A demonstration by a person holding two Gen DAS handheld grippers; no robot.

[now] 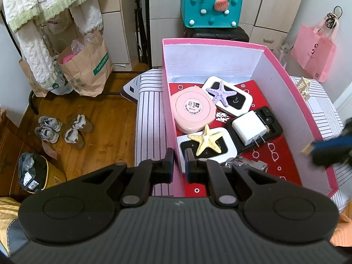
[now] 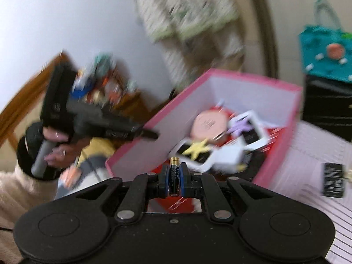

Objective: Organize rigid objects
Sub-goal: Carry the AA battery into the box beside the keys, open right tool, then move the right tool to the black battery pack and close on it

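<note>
A pink box (image 1: 286, 70) stands on a striped surface (image 1: 149, 114). It holds a pink round case (image 1: 193, 110), two white devices with a purple starfish (image 1: 221, 93) and a yellow starfish (image 1: 205, 139) on them, a white plug (image 1: 247, 128) and keys (image 1: 248, 164). My left gripper (image 1: 178, 161) is nearly shut, its jaws on either side of the box's left wall. My right gripper (image 2: 174, 177) is shut on a black battery (image 2: 174, 176) above the box (image 2: 253, 79). It also shows blurred in the left wrist view (image 1: 330, 149).
A black rectangular item (image 2: 333, 182) lies on the striped surface right of the box. A cream hair clip (image 1: 303, 88) lies beyond the box's right wall. A teal felt bag (image 1: 211, 6), a pink paper bag (image 1: 312, 50), paper bags and shoes (image 1: 61, 129) stand around.
</note>
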